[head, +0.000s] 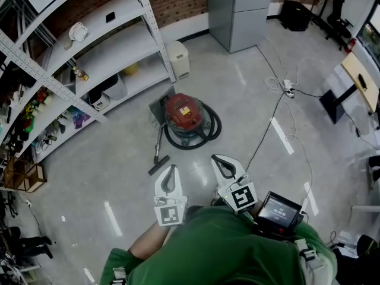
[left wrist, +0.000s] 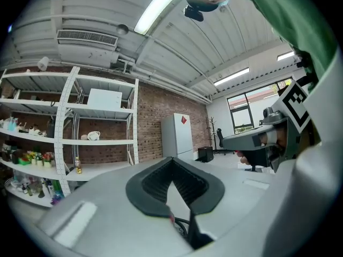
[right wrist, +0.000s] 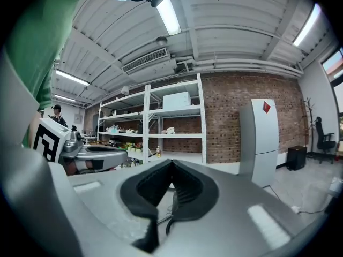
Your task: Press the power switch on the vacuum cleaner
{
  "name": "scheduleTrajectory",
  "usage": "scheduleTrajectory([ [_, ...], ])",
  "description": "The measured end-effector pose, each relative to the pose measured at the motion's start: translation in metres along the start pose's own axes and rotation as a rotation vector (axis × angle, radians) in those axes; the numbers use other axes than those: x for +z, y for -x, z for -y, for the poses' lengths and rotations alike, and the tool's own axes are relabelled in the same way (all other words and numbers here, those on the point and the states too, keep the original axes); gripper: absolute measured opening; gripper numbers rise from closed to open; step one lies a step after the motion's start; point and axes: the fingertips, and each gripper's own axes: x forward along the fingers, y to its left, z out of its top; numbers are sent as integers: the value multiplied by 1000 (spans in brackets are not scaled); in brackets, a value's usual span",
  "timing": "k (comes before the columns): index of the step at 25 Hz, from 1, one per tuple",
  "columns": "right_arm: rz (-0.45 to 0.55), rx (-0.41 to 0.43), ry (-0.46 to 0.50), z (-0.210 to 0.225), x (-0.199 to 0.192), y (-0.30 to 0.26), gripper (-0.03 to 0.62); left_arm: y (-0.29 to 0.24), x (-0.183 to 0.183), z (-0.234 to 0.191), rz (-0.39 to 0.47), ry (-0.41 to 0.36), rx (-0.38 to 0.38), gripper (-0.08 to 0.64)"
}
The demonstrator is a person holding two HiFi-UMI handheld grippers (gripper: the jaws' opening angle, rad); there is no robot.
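Note:
The red vacuum cleaner (head: pixel 187 114) stands on the floor in the head view, its black hose (head: pixel 212 129) coiled round it and its wand ending in a floor head (head: pixel 158 165). My left gripper (head: pixel 173 167) and right gripper (head: pixel 215 158) are held side by side in the air on the near side of the vacuum, apart from it. Both are shut, tips touching, with nothing in them. In the left gripper view the left gripper (left wrist: pixel 172 159) points level across the room; the right gripper (right wrist: pixel 171 163) does the same. The jaws hide the vacuum in both gripper views.
Metal shelving (head: pixel 89 58) full of small items lines the left wall, with a white bin (head: pixel 179 58) at its end. A grey cabinet (head: pixel 238 10) stands at the back. A cable (head: pixel 278 108) and power strip (head: pixel 288 88) lie on the floor at right, near a desk (head: pixel 361 79).

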Motion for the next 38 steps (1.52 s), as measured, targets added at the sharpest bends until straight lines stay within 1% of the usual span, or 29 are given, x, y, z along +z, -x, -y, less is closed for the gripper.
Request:
scheduleTrajectory([
  [8,4,28,-11,57,-3,-14,0,-50,4,21,-5,-10,51,8],
  [16,1,21,-36,82,-2,-29,0,-82,8,15,-21,-18,61,8],
  [22,-26,3,-36,95,-5,-56,0,-110,-2,-2,-28,10,57,8],
  [26,-26,9,-31,103,-2,-81,0,-134,-5,-16,-6,46,56,8],
  [31,-49,-21,-1,119,8,-120,0,-164,-8,-40,-38,41,47,8],
  [34,-54,-10,-3,120,3,-145,0,-178,-19,-59,-17,53,54,8],
  [38,-62,6,-12,116,-5,-177,0,-193,-29,-81,-44,50,45,8],
])
